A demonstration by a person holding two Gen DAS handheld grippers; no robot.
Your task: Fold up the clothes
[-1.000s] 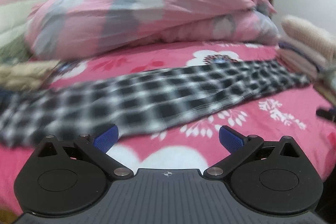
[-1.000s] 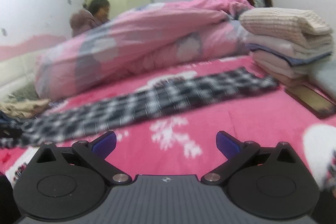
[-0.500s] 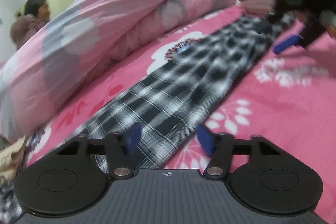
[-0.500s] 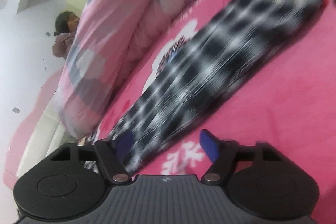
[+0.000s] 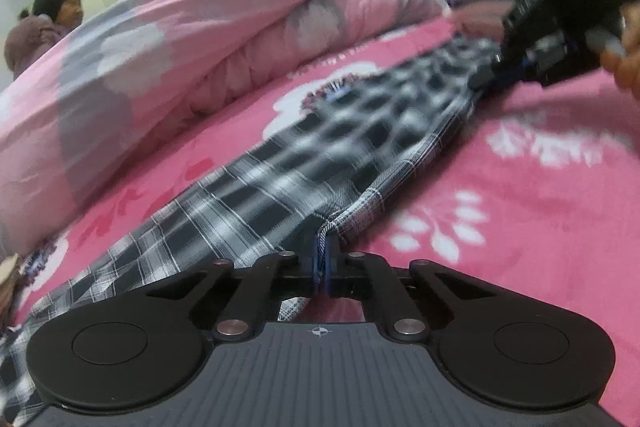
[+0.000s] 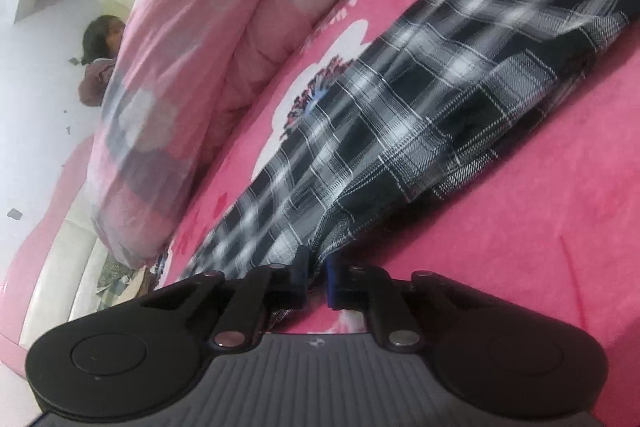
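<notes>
Your left gripper [image 5: 321, 259] is clenched on the near edge of the plaid cloth [image 5: 304, 163]. Your right gripper [image 6: 317, 269], tilted low over the pink bedsheet [image 6: 540, 227], grasps the same cloth's edge farther right.

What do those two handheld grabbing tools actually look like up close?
Both look alike: the left tongs and right tongs have matte black linkage arms with silver rivets, two round black discs, blue finger pads, and a ribbed grey base bearing a small crosshair mark. The right tool's far body carries a green light.
</notes>
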